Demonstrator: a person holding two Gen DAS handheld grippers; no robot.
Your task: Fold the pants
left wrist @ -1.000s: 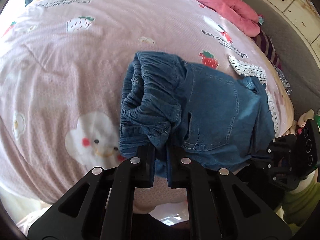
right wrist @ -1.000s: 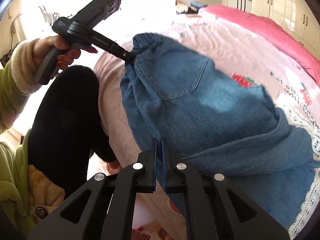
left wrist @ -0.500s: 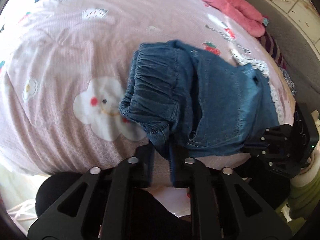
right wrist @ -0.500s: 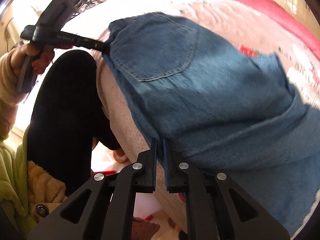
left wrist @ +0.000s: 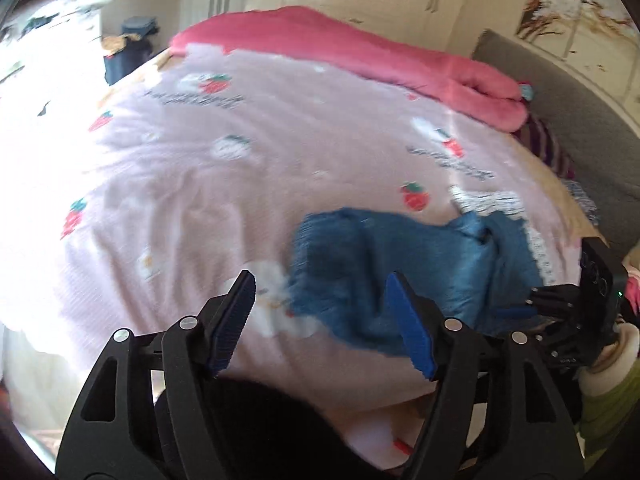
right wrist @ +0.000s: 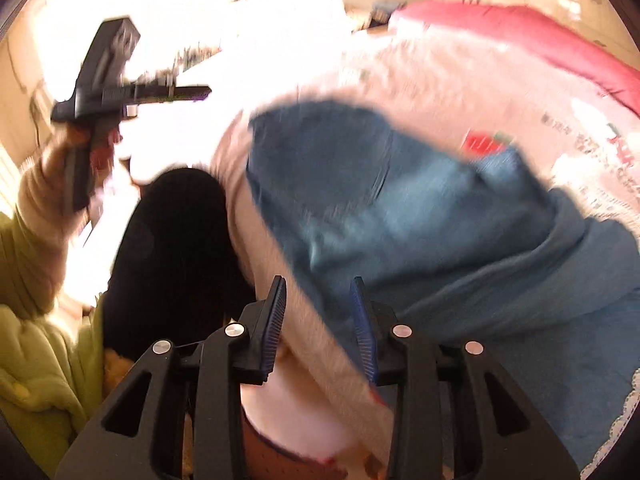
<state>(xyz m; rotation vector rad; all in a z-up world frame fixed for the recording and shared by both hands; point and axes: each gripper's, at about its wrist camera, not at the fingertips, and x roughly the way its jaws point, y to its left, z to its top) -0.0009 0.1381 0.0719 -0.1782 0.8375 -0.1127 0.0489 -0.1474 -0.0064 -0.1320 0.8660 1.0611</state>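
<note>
The blue denim pants (left wrist: 384, 276) with white lace trim lie folded on the pink strawberry-print bedsheet (left wrist: 240, 168), near the bed's front edge. My left gripper (left wrist: 324, 288) is open and empty, pulled back above the edge. In the right wrist view the pants (right wrist: 420, 216) fill the middle and right. My right gripper (right wrist: 318, 292) is open and empty, just off the pants' near edge. The left gripper also shows there (right wrist: 200, 92), raised at upper left. The right gripper shows at the right of the left wrist view (left wrist: 516, 312).
A folded pink blanket (left wrist: 360, 52) lies along the far side of the bed. A grey headboard (left wrist: 560, 92) stands at the right. The person's dark-clad leg (right wrist: 172, 248) and green jacket (right wrist: 44, 360) are against the bed's front edge.
Both grippers have let go of the pants and opened. The left gripper has drawn back and lifted; the pants now rest on the bed.
</note>
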